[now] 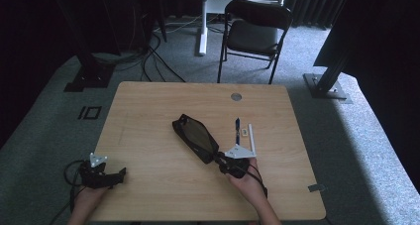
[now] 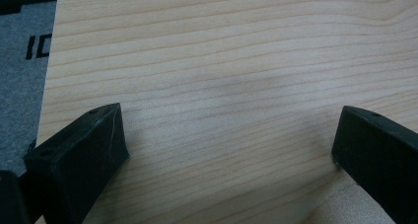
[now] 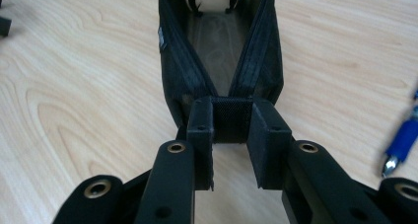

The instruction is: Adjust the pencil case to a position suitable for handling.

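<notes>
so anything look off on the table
Nothing damaged or spilled. The black pouch lies askew with its mouth open, its near end pinched by the right gripper. A blue pen lies loose beside it.

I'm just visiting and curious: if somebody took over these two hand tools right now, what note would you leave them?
Right gripper: shut on the near end of the open black pencil case, mid-table.
Left gripper: open, holding nothing, over bare table at the near left corner.
Blue pen, white stick and a small item I can't make out lie on the table right of the case.
Done: case open and gripped.
Left, probably: putting those items into the case.
</notes>
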Demonstrator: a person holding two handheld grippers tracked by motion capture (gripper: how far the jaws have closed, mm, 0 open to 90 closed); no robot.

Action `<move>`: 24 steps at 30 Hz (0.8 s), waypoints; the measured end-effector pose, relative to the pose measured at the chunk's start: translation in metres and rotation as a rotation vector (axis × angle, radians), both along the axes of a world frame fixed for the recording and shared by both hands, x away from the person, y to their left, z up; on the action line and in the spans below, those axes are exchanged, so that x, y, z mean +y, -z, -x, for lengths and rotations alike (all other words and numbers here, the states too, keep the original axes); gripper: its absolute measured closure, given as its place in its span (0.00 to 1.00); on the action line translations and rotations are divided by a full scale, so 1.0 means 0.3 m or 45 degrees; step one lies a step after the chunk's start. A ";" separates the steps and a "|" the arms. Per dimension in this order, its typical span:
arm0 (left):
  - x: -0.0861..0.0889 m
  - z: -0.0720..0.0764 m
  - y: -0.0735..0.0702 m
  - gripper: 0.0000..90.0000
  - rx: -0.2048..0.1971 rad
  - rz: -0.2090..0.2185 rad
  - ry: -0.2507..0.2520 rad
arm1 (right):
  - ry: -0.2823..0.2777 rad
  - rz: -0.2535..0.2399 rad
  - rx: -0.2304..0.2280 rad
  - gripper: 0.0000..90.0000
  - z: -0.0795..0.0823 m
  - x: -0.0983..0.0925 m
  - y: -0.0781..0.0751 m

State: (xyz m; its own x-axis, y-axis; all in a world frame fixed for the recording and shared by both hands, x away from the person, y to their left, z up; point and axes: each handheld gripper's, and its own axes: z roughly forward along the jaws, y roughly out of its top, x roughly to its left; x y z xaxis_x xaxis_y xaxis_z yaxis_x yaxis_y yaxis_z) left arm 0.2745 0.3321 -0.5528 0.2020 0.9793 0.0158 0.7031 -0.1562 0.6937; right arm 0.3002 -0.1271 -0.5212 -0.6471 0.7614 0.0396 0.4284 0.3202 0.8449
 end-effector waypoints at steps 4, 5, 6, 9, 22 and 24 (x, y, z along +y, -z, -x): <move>0.000 0.000 0.000 0.00 0.000 0.000 0.000 | -0.002 -0.009 0.004 0.82 0.020 -0.021 0.001; 0.000 0.000 0.000 0.00 0.000 0.000 0.000 | -0.011 -0.023 0.012 0.81 0.030 -0.032 0.001; 0.000 0.000 0.000 0.00 0.000 0.000 0.000 | -0.011 -0.023 0.012 0.81 0.030 -0.032 0.001; 0.000 0.000 0.000 0.00 0.000 0.000 0.000 | -0.011 -0.028 0.019 0.82 0.051 -0.056 0.003; 0.000 0.000 0.000 0.00 0.000 0.000 0.000 | 0.036 -0.032 0.031 0.81 0.117 -0.153 -0.001; 0.000 0.000 0.000 0.00 0.000 0.000 0.000 | 0.047 -0.042 0.020 0.81 0.129 -0.167 0.000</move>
State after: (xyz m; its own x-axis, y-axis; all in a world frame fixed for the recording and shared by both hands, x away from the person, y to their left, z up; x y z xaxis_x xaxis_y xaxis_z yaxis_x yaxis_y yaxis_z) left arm 0.2745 0.3321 -0.5527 0.2021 0.9792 0.0159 0.7032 -0.1563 0.6936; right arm 0.2616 -0.1772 -0.5211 -0.6178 0.7828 0.0746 0.4525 0.2763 0.8479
